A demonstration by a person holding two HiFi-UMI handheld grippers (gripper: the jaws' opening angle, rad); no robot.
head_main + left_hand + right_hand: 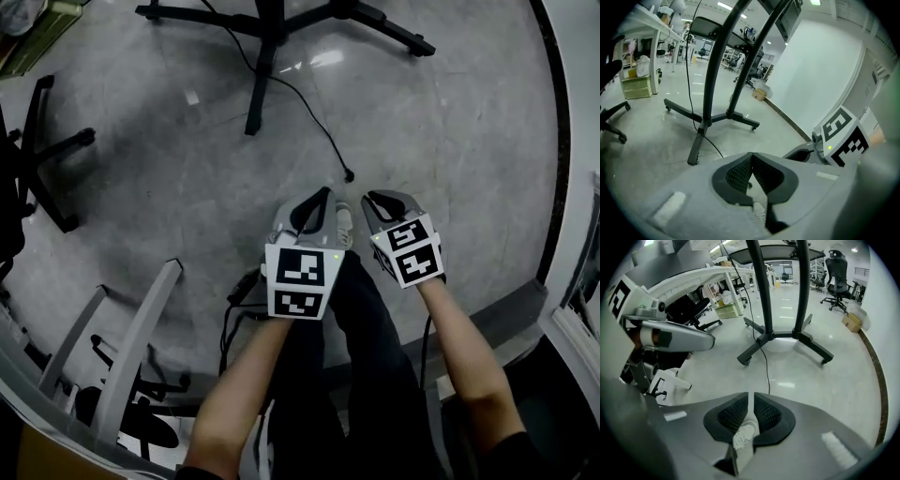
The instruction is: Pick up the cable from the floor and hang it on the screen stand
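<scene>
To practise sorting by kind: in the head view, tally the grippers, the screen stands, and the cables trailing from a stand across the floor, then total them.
Grippers: 2 (left gripper, right gripper)
Stand: 1
Cable: 1
Total: 4

The cable (302,101) is thin and black. It lies loose on the grey floor (450,122). It runs past the foot of the screen stand (265,42), bends in a soft curve and ends in a small plug (349,174). The screen stand is black. It stands upright with its long legs spread out on little wheels.
</scene>
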